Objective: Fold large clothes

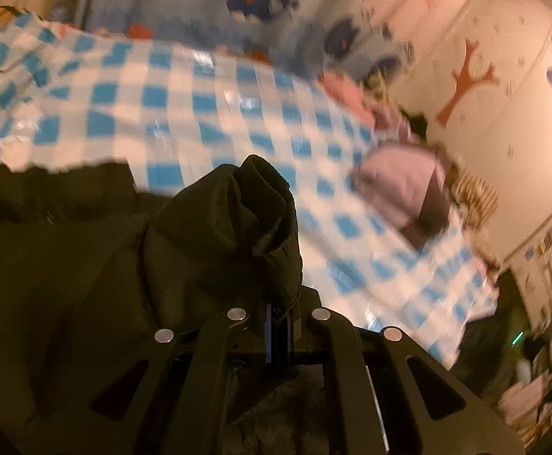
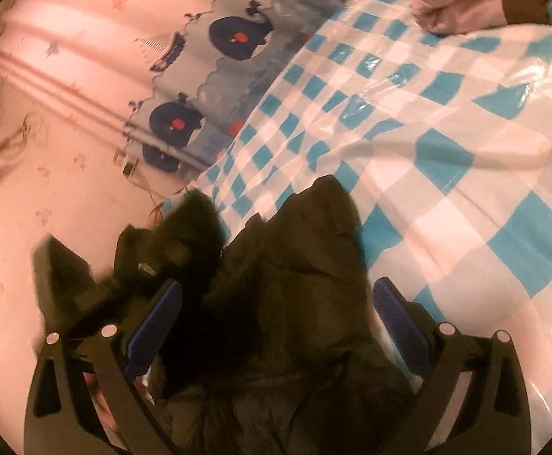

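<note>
A large black padded coat (image 1: 86, 265) is seen bunched near the lower left part of a blue-and-white checked sheet (image 1: 184, 106), which covers the surface that carries everything. In the left wrist view the left gripper (image 1: 279, 326) is clamped on a raised fold of the coat: its blue pads (image 1: 272, 337) are drawn together, with dark fabric pinched between them and standing up in a puffed ridge just ahead. The rest of the coat is spread to the left of that ridge, over the sheet's near edge.

In the right wrist view the right gripper (image 2: 276, 326) is held with its jaws well apart, and its blue pads (image 2: 154, 322) are seen on either side of a mound of the same coat (image 2: 283, 284). The fabric lies between the fingers, but it appears, as far as the blur allows, that no pad is pressed on it.

A lilac garment (image 1: 401, 185) is lying near the far right edge of the sheet, well apart from the coat. A whale-patterned blue cloth (image 2: 215, 76) is seen beyond the sheet's far edge, beside a pale wall (image 2: 48, 76).
</note>
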`<state>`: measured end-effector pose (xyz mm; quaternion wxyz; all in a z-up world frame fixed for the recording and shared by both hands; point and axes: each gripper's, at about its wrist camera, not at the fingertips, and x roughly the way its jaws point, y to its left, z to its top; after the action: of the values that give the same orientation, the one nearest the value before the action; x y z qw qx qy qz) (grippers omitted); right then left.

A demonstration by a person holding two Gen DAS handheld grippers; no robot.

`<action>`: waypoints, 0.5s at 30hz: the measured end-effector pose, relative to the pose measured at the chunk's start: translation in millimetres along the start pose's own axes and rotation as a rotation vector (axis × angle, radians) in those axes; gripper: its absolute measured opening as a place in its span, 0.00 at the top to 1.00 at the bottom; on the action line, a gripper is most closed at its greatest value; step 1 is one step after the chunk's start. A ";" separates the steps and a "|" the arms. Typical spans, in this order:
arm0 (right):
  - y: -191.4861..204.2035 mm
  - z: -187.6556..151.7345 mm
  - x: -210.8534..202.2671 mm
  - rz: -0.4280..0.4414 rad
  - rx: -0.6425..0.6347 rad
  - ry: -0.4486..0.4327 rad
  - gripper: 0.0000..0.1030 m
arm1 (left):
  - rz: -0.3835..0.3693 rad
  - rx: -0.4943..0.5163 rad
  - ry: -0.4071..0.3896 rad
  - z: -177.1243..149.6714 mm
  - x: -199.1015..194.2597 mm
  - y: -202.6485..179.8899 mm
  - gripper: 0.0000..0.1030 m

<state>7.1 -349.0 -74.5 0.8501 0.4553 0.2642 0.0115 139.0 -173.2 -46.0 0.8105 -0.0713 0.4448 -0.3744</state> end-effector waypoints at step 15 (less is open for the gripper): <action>-18.4 5.8 -22.4 -0.075 -0.010 -0.046 0.06 | 0.142 0.240 0.217 -40.5 1.7 -15.4 0.34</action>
<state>-13.6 -370.1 -76.5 0.8580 0.4411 0.2615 -0.0294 99.8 -176.5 -64.3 0.7848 0.0984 0.4858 -0.3720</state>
